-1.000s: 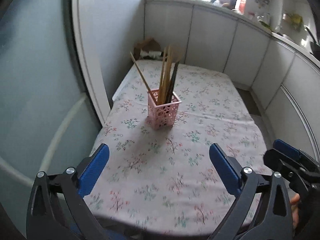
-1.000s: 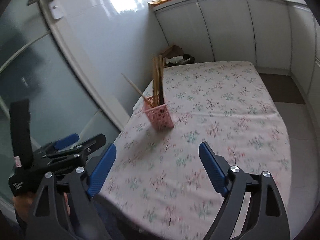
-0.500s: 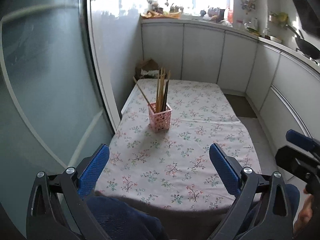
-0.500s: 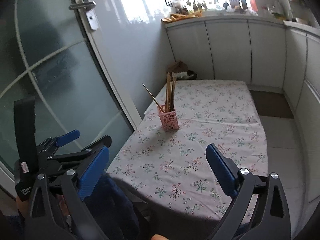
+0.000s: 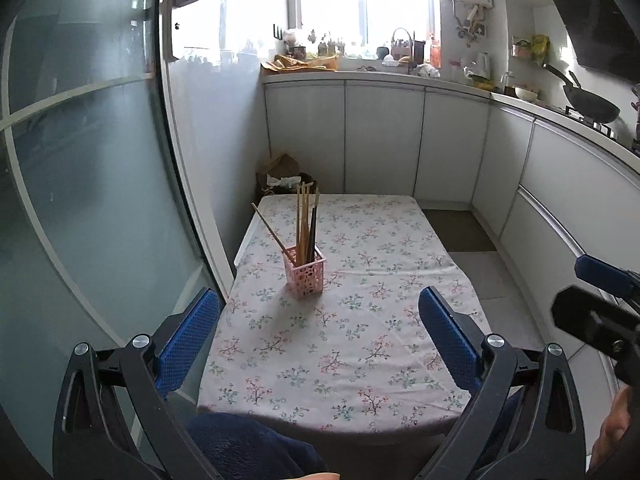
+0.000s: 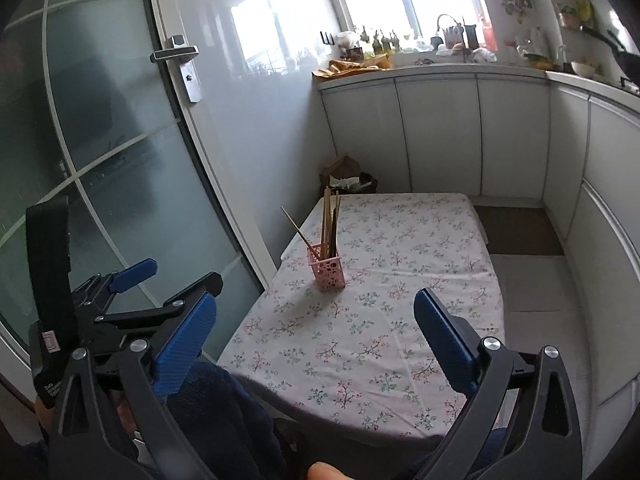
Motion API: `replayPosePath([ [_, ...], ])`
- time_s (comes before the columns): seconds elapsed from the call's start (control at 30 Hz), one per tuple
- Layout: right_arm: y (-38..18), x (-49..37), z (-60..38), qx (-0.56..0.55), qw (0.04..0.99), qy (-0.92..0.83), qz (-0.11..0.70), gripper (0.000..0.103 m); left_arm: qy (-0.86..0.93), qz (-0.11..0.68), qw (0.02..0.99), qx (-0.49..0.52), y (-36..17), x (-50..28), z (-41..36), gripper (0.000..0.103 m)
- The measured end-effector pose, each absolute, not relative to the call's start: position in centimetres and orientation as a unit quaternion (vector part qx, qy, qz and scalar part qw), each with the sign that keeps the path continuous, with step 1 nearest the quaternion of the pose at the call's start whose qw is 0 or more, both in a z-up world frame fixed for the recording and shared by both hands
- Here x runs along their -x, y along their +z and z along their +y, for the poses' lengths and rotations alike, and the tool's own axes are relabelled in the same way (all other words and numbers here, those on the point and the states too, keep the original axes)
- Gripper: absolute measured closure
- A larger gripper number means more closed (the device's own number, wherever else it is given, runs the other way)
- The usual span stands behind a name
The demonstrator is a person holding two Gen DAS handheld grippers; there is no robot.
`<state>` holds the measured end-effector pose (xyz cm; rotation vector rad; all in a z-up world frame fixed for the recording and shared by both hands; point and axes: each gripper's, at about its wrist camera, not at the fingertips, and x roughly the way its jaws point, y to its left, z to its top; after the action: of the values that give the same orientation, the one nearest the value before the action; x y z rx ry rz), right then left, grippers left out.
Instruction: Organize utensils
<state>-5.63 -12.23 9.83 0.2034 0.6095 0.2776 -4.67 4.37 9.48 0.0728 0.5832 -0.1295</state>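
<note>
On the floral tablecloth [image 5: 360, 344], toward its left edge near the frosted glass door [image 5: 92, 200], stands the pink basket [image 5: 305, 275] with the chopsticks [image 5: 306, 224] upright in it, one stick leaning out to the left. The rest of the cloth around it is bare. Compared with a second ago, the basket looks smaller and farther off in both views, and far more of the kitchen shows: the window, the cluttered counter and a wok [image 5: 592, 106] on the stove now come into the left wrist view, where before only the cabinet fronts were seen. Both grippers have pulled back and up from the table, so its near edge and a dark blue garment below it are now visible. The left gripper [image 5: 318, 328] stands wide apart with nothing between its blue pads. The right gripper [image 6: 314, 326] has just been spreading and now gapes wide too, holding nothing. Each gripper shows at the edge of the other's view.
</note>
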Motion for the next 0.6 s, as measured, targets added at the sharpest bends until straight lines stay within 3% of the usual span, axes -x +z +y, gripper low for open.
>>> replayPosePath([
  [0.6, 9.7, 4.3, -12.4, -0.110, 0.936, 0.123, 0.310, 0.007, -0.057, 0.286, 0.956, -0.022, 10.3, 4.9, 5.4, 0.007],
])
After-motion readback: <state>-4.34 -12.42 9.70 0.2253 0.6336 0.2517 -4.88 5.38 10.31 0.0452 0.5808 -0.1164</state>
